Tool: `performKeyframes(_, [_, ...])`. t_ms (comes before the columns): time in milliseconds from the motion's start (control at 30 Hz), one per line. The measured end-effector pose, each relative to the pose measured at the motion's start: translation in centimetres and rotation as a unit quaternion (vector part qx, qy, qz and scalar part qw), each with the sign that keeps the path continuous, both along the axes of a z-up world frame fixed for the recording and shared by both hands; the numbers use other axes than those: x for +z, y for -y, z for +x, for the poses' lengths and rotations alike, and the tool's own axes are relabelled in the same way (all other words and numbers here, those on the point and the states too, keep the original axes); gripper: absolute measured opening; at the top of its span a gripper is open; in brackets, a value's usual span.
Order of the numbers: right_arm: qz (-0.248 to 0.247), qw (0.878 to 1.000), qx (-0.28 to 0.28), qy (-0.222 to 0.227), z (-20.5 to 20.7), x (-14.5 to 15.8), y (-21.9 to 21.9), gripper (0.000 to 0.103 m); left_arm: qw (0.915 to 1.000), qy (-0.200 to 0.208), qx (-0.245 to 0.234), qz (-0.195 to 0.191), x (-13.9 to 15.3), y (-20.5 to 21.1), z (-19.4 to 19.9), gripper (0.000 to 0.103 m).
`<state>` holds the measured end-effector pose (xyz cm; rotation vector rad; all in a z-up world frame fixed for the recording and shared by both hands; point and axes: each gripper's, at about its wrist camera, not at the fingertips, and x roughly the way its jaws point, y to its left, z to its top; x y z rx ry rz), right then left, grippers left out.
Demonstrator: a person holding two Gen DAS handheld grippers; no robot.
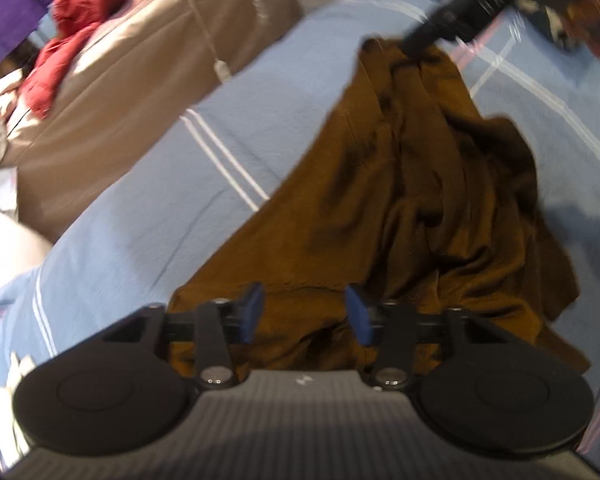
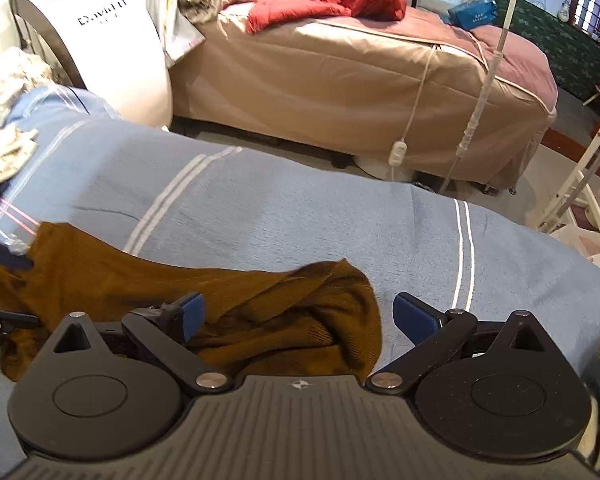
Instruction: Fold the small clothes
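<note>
Left wrist view: brown garment (image 1: 400, 200) spread rumpled across the blue striped bedcover (image 1: 148, 208), bunched into ridges down the middle, flatter toward the near hem. Left tool (image 1: 304, 312) low over that near hem, blue pads parted to a middling gap with cloth beneath and between them but apparently not pinched. Right tool (image 1: 424, 40) blurred at the far end of the garment, touching or just above its top edge; grip not readable from here.

Right wrist view: right tool (image 2: 298, 312) spread wide, a rounded corner of the garment (image 2: 300, 304) lying between the fingers, unclamped. Beyond, a tan bed (image 2: 360, 68) with a red garment (image 2: 332, 0) heaped on it, well apart.

Likely handling: light, limp, thin knit; no stiffness, so prone to sagging and sliding when lifted from one point. Best taken at hem corners or a seam edge, one corner per tool, pinching a single layer and drawing taut to flatten the central wrinkles before any fold.
</note>
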<state>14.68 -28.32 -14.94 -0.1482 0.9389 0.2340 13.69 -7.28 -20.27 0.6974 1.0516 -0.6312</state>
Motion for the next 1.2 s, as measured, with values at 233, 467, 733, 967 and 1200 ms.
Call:
performKeyframes(233, [0.004,1.0,-0.005,-0.006,0.6,-1.1,0.6,0.103,0.999,-0.041,0.001,-0.014,-2.3,2.0,0.6,0.025])
performKeyframes(467, [0.01,1.0,-0.016,-0.01,1.8,-2.1,1.5,0.103,0.9988,-0.032,-0.001,0.036,-5.3,2.5,0.8,0.012])
performKeyframes(733, [0.047,0.995,-0.064,-0.067,3.5,-4.5,3.9,0.034,0.9823,-0.075,0.148,-0.088,-2.2,-2.7,8.0,0.007])
performKeyframes(967, [0.059,0.991,-0.11,-0.04,6.0,-2.6,4.3,0.003,0.9711,-0.01,0.217,-0.098,1.0,-6.8,17.6,0.005])
performKeyframes(1200, [0.097,0.976,-0.197,-0.014,7.3,-2.0,5.4,0.103,0.9537,0.054,0.296,-0.002,-0.4,-9.4,23.1,0.009])
